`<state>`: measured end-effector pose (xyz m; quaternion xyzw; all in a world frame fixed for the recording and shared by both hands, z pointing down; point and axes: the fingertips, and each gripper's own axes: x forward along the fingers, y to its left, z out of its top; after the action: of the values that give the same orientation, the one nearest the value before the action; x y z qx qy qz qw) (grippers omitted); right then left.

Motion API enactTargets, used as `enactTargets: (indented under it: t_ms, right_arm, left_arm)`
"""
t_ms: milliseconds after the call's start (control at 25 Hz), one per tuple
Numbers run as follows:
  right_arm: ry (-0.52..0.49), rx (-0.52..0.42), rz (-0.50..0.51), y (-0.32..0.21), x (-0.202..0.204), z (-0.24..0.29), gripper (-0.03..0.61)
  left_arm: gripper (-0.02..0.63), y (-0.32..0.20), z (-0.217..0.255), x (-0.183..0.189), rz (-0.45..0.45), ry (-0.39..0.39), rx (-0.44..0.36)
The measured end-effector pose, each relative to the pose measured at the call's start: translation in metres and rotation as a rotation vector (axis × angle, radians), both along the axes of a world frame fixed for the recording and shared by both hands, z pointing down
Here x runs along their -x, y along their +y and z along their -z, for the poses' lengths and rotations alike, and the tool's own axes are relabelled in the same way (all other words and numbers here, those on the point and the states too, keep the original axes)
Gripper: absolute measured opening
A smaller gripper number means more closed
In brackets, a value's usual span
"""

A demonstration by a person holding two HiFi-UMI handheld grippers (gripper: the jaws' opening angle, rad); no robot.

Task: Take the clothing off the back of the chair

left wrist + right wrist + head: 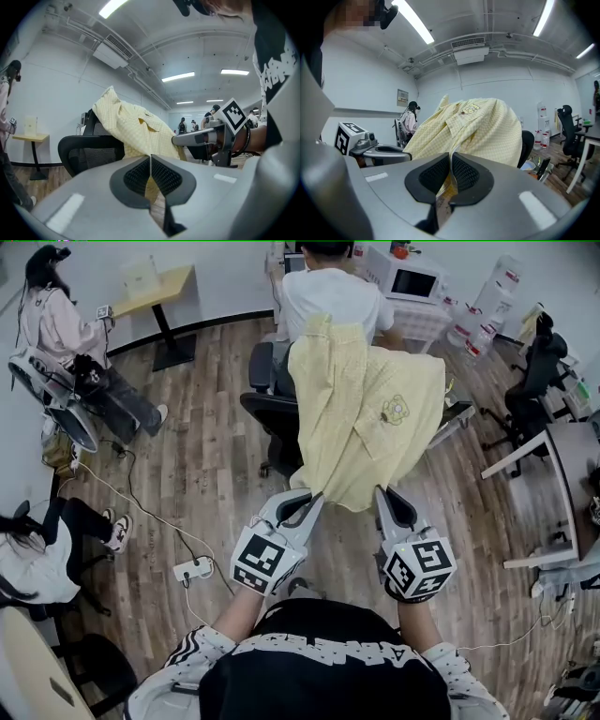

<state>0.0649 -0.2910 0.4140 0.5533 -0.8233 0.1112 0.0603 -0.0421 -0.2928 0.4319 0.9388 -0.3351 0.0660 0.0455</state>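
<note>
1. Clothing (361, 418) — a pale yellow checked shirt with a flower patch — lies draped over the back of a black office chair (270, 416). Its lower hem is drawn out toward the person and pinched at two spots.
2. Left gripper (315, 497): the jaws are pressed fully together on the hem's left corner. In the left gripper view a fold of yellow cloth is squeezed between the ribbed pads (164, 177) and hangs just below them.
3. Right gripper (381, 493): the jaws are all but closed, clamped on the hem's right corner. A strip of fabric is caught between its pads and trails beneath them.
4. Ahead of both sets of fingertips the shirt slopes up to the chair back, which stands beyond and above them.
5. The two grippers sit side by side, apart, with their fingertips pointing toward the chair. Each marker cube (265, 561) lies behind its fingers, nearer the person.
6. Farther out past the fingertips, beyond the chair, a seated person in a white top (333, 294) faces away.
7. Below the fingers is wooden floor (206, 465) — a white power strip (193, 568) lies on it, left of the left gripper.
</note>
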Motion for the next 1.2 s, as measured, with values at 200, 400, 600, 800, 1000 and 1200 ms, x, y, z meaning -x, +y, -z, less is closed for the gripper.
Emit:
enactTargets:
  t_ms: [200,400,600,800,1000,1200]
  right_arm:
    - [0.004,0.008,0.019,0.004,-0.004,-0.001,0.035]
    - [0.006,0.0,0.031,0.012,-0.013,0.005,0.035]
    - [-0.002,-0.005,0.051,0.023,-0.021,0.007,0.035]
    - [-0.023,-0.006,0.077,0.032,-0.021,0.007,0.035]
    - [-0.032,-0.003,0.093,0.039,-0.027,0.005,0.035]
    - [-0.031,-0.007,0.108,0.047,-0.031,0.006,0.035]
  left_arm:
    - [0.0,0.008,-0.001,-0.008,-0.002,0.005,0.011]
    - [0.0,0.015,-0.001,-0.015,0.019,-0.015,0.015]
    - [0.0,0.03,-0.001,-0.024,0.037,-0.02,0.023]
    - [0.0,0.044,-0.001,-0.034,0.035,-0.035,0.023]
    - [0.002,0.052,-0.005,-0.042,0.041,-0.049,0.027]
    - [0.0,0.063,-0.005,-0.05,0.045,-0.052,0.026]
